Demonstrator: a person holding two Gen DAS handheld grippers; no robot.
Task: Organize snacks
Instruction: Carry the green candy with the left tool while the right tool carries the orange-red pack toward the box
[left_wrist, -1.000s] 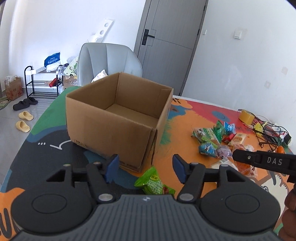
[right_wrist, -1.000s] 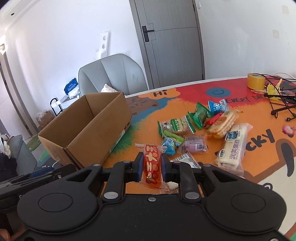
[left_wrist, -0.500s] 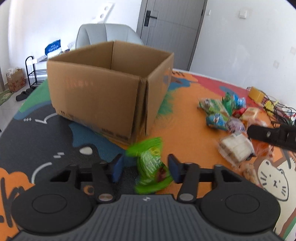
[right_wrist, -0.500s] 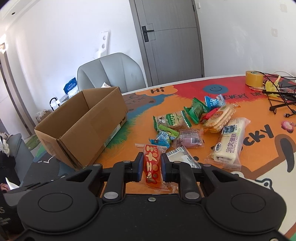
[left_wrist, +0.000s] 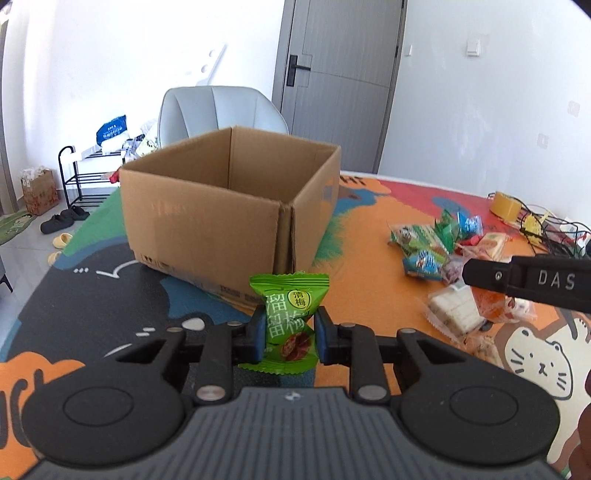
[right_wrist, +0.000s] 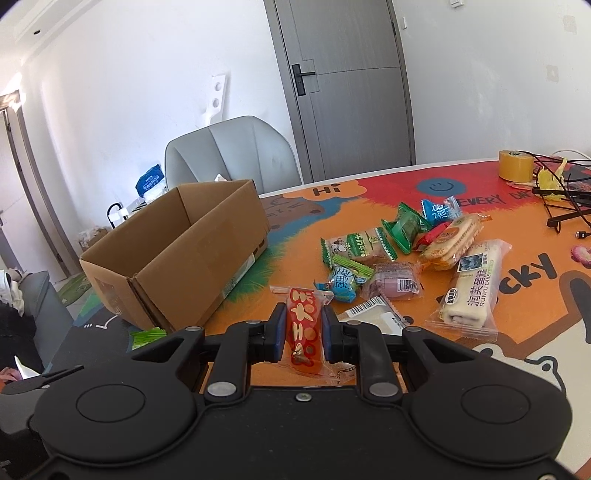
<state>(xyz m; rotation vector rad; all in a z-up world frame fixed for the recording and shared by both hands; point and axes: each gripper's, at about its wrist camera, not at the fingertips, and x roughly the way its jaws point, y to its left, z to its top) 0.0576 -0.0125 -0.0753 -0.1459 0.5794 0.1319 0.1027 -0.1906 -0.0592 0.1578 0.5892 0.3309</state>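
Observation:
My left gripper (left_wrist: 289, 334) is shut on a green plum-candy packet (left_wrist: 289, 306), held upright a little above the mat, just in front of the open cardboard box (left_wrist: 207, 218). My right gripper (right_wrist: 303, 328) is shut on a red snack packet with gold print (right_wrist: 304, 325), held near the box's right corner (right_wrist: 147, 291). A pile of loose snacks (right_wrist: 406, 251) lies on the mat to the right of the box; it also shows in the left wrist view (left_wrist: 436, 251). The right gripper's body (left_wrist: 524, 282) crosses the left wrist view at the right.
A colourful cartoon mat (right_wrist: 535, 325) covers the table. A roll of yellow tape (right_wrist: 515, 170) and tangled black cables (right_wrist: 565, 199) lie at the far right. A grey chair (left_wrist: 221, 110) stands behind the box. A shoe rack (left_wrist: 79, 173) stands on the floor at left.
My left gripper closed on the green packet and lifted it off the mat. My right gripper stayed shut on the red packet and shifted slightly relative to the box.

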